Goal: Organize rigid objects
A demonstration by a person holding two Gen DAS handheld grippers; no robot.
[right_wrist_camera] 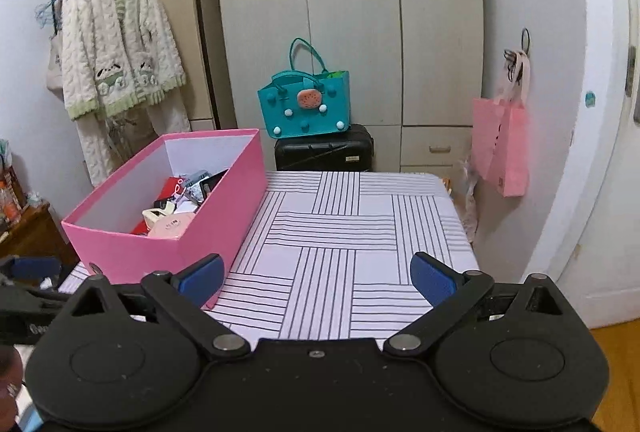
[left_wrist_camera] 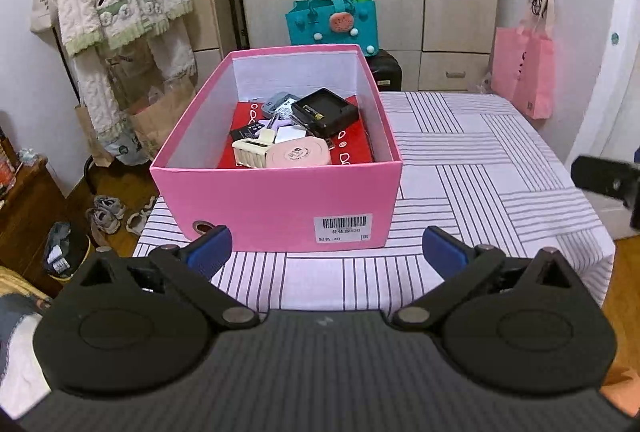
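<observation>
A pink box (left_wrist_camera: 276, 191) sits at the left edge of a striped tablecloth (left_wrist_camera: 480, 159), its heaped contents only partly legible: a black case (left_wrist_camera: 325, 113), a round pink compact (left_wrist_camera: 298, 155), a cream comb-like piece (left_wrist_camera: 251, 151) on red card. The left gripper (left_wrist_camera: 326, 252) and right gripper (right_wrist_camera: 316, 278) both hang wide apart and empty; the cloth right of the box lies bare

both wrist views face the pink box (left_wrist_camera: 276, 199) (left nearer).
</observation>
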